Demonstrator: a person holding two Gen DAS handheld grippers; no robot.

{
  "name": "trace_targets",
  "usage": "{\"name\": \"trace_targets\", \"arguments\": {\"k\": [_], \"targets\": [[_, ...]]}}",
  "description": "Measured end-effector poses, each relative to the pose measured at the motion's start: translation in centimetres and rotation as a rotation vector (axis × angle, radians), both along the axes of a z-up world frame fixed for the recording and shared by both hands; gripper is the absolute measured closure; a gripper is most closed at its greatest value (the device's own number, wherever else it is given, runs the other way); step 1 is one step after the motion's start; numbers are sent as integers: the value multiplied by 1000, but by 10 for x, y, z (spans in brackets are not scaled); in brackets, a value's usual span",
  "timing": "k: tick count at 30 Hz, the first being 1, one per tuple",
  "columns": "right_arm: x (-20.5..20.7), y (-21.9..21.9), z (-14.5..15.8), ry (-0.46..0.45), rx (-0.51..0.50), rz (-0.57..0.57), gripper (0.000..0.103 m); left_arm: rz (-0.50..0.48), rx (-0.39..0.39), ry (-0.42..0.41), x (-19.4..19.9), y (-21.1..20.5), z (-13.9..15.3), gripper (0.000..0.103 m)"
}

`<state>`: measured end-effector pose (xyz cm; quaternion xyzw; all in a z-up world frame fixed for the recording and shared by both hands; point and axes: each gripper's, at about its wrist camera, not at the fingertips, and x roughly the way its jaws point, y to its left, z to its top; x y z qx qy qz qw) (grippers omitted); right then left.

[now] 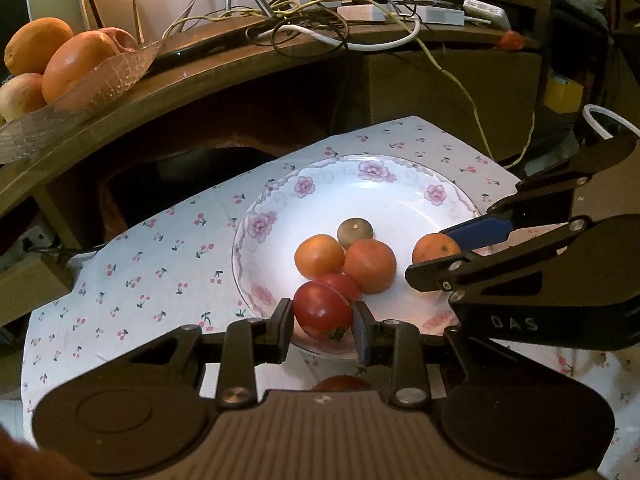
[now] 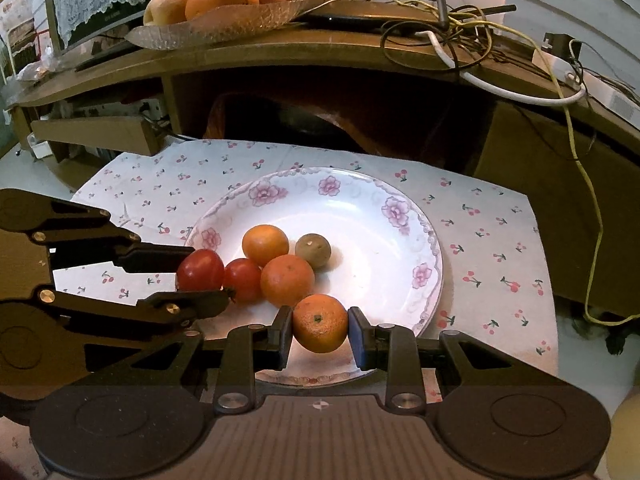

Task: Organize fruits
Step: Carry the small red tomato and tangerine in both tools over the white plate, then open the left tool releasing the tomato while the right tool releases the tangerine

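Cherry-print cloth [image 2: 480, 216] bears the floral plate [image 2: 360, 196]: four fruits [image 2: 287, 280] sit centre; left gripper [image 1: 323, 316] clamps a tomato [image 1: 322, 310] at 7 o'clock, right gripper [image 2: 320, 326] a tangerine [image 2: 320, 322] at 6, both unplaced.

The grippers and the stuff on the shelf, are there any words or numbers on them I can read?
"DAS" - pale letters on the black body of the right gripper, seen in the left wrist view.
White power strip on the shelf: it has dark marks, too small and blurred to read.
Dark panel under the lace cloth: a short pale line of print, too blurred to read.
Nothing readable on the plate or the cherry-print cloth.
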<state>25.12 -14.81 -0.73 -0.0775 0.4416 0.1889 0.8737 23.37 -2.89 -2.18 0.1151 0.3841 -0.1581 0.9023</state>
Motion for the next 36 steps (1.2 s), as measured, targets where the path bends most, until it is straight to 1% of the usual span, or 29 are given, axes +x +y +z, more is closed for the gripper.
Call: {"name": "trace_targets", "arguments": {"k": [8,19,30,36], "targets": [[7,-2,-4,5,0,-27,71,4,-16,-2,5,1,0,66],[8,-5,1,-27,12,-48,68,19,-23,-21,6,4,5,66],[7,-9,8,-41,33,-71,66,66,-60,-81,7,18,26,65],[4,-11,10,-43,38,-75,66,74,-59,-84,4,24,31,65]]}}
